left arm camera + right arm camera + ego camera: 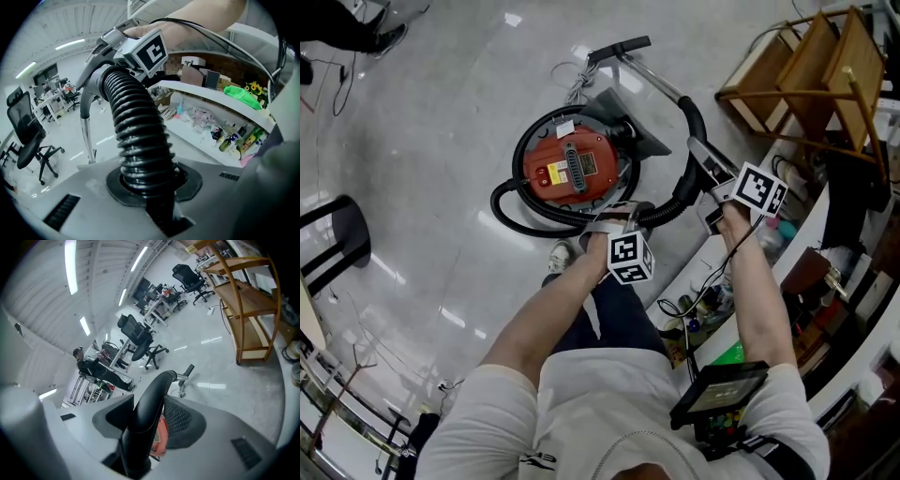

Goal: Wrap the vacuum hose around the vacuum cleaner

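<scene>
The red vacuum cleaner stands on the glossy floor. Its black ribbed hose curves round the front of the body, rises to a curved black handle and joins a metal wand. My left gripper is shut on the ribbed hose, which runs up between its jaws. Higher and to the right, my right gripper is shut on the smooth handle, with both pads against it. The left gripper view shows the right gripper's marker cube above the hose.
A wooden shelf and a white counter with bottles and cables crowd the right side. A black chair stands at the left. The vacuum's cord lies by the wand's end. Office chairs and a seated person are far off.
</scene>
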`<state>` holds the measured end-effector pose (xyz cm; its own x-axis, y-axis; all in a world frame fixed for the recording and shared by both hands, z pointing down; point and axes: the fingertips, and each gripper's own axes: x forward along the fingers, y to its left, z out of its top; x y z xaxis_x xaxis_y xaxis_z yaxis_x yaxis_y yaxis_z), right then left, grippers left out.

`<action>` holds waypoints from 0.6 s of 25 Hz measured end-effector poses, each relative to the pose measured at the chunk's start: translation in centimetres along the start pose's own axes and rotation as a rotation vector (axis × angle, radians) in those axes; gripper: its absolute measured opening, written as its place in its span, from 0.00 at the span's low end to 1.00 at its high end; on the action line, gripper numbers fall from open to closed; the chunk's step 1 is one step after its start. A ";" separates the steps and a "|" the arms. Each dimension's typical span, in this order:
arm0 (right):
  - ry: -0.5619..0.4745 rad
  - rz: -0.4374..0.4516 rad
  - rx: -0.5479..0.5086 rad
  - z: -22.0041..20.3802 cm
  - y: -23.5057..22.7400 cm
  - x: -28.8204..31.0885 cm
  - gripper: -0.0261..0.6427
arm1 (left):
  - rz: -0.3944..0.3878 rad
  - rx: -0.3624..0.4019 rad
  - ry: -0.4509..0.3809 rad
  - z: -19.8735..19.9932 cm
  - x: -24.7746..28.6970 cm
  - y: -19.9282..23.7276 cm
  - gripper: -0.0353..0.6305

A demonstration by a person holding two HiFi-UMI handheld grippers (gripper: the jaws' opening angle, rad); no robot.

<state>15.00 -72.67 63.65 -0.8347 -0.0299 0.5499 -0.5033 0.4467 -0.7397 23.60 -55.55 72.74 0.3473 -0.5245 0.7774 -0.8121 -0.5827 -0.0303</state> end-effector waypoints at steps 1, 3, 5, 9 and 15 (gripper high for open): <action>-0.001 0.007 -0.003 0.2 0.5 0.1 0.35 | 0.007 0.001 -0.004 0.2 -0.3 0.2 0.16; -0.006 0.020 -0.007 0.7 1.5 0.3 0.35 | 0.022 0.004 -0.012 0.6 -1.0 0.8 0.16; -0.012 0.033 -0.018 1.2 2.5 0.4 0.35 | 0.034 0.004 -0.021 1.1 -1.5 1.4 0.16; -0.017 0.056 -0.050 2.4 4.6 0.7 0.35 | 0.055 0.008 -0.046 2.1 -2.4 2.5 0.16; 0.004 0.090 -0.075 3.1 6.9 0.6 0.34 | 0.086 0.022 -0.065 3.1 -4.0 3.3 0.16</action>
<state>10.28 -72.41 57.69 -0.8746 0.0171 0.4845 -0.4082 0.5134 -0.7549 21.02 -57.26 67.61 0.3072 -0.6121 0.7287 -0.8301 -0.5467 -0.1093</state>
